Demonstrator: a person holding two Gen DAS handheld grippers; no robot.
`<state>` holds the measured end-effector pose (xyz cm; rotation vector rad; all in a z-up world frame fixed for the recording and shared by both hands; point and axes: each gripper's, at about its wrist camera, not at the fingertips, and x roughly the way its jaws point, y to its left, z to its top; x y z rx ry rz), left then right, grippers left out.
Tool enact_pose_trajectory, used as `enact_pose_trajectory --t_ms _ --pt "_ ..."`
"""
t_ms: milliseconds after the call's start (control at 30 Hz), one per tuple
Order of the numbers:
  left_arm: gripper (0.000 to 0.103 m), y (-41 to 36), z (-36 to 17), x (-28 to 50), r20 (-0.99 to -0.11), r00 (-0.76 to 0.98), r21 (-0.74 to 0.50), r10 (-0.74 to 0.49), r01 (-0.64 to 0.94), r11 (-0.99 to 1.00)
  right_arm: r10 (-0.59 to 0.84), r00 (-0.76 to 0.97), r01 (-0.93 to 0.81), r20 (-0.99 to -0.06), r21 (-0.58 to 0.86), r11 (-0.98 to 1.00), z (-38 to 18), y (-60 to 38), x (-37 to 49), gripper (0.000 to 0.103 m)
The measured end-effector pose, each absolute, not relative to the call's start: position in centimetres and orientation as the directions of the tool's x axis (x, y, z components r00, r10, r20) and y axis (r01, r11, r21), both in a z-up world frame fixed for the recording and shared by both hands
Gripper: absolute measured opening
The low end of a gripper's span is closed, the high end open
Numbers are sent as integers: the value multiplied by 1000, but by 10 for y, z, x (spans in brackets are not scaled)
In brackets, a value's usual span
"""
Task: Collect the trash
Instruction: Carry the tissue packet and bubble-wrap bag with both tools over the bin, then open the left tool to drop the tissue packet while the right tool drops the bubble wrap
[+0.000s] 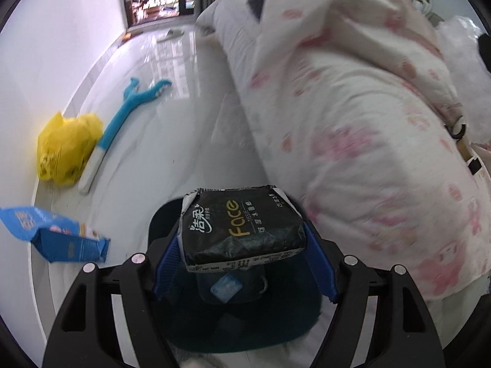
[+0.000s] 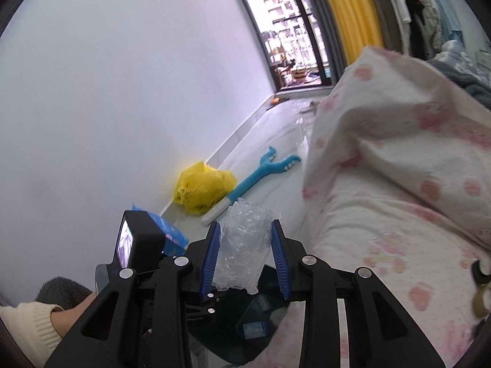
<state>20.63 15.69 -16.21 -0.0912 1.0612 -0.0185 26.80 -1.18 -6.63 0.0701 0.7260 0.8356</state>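
Clamped between my left gripper's (image 1: pixel 244 239) blue pads sits a black plastic tissue pack (image 1: pixel 241 230), directly above the dark bin (image 1: pixel 184 322). My right gripper (image 2: pixel 245 254) pinches crumpled clear plastic wrap (image 2: pixel 242 248) beside the pink-printed quilt (image 2: pixel 399 184).

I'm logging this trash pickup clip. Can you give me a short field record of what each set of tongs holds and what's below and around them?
left tongs: shut on black tissue pack
right tongs: shut on crumpled clear plastic
below left tongs: dark bin, some trash inside
floor by wall: yellow bag, blue toy, blue packet
right side: pink-patterned quilt
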Motion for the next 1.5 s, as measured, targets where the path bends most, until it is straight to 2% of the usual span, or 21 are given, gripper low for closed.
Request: enact_pose_trajectory --t_ms 433,667,1000,1500 --pt "77 187 -212 188 -940 328 -109 -91 -37 993 694 368 -687 -619 322 651 -90 50 266 34" --pt "85 211 -223 176 -951 292 -133 -105 -80 988 681 330 -693 -654 321 645 -107 78 265 34" --pt "86 232 -197 165 -925 373 -113 -72 -89 990 626 258 -691 -736 312 652 -146 115 269 34" --pt "83 239 -108 145 -787 615 -123 -51 -75 989 494 164 -653 -854 281 703 -213 142 274 34"
